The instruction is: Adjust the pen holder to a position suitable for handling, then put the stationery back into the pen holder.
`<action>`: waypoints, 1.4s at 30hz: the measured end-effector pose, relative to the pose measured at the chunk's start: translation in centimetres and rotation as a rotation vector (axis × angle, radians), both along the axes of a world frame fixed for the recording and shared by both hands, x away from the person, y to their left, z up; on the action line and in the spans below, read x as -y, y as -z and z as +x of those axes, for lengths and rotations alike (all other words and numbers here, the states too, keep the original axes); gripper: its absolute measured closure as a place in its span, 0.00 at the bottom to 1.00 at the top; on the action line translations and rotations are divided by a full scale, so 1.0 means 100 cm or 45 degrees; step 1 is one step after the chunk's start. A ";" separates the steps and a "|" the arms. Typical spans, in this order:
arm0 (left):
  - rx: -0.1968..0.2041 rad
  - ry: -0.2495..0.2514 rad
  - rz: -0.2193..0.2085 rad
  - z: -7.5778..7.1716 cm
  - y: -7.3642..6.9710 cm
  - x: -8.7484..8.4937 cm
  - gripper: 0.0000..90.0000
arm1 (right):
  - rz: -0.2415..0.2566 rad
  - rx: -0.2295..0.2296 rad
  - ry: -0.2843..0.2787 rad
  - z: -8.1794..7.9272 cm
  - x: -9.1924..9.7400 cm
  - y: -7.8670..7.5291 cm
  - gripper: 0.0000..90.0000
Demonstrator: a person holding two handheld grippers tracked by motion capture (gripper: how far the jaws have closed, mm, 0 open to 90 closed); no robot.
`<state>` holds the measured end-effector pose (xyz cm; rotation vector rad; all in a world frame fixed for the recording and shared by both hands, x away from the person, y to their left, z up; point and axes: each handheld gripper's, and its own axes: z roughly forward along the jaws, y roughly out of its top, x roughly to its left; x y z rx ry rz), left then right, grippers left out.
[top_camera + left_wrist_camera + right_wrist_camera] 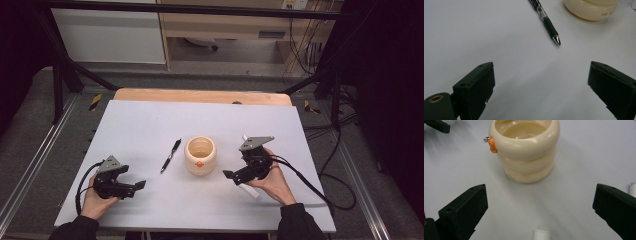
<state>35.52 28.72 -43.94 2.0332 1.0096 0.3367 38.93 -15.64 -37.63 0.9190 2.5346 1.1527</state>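
My right tool (235, 176) is wide apart and holds nothing. It points at the cream ringed cup with an orange beak (200, 156), which stands in the middle of the pale grey surface (150, 125), near my tool at its nine o'clock. My left tool (136, 186) is wide apart too, with nothing in it. The black pen with a silver tip (170, 155) lies just beside the cup, at its nine o'clock. A white tube (542, 234) lies under my right tool.
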 end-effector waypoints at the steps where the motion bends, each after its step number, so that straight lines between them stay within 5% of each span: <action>1: 0.000 0.000 0.001 0.000 0.000 0.000 0.08 | 0.000 -0.009 0.007 -0.001 0.002 0.002 0.00; 22: 0.001 0.005 -0.001 0.000 0.000 -0.001 0.08 | -0.083 -0.082 0.089 -0.019 0.026 0.029 0.04; 30: 0.002 0.003 -0.004 0.000 0.000 0.000 0.08 | -0.173 -0.134 0.102 -0.021 0.028 0.043 0.08; 42: 0.000 0.007 -0.001 0.000 0.000 -0.001 0.08 | -0.224 -0.182 0.073 -0.022 0.029 0.047 0.29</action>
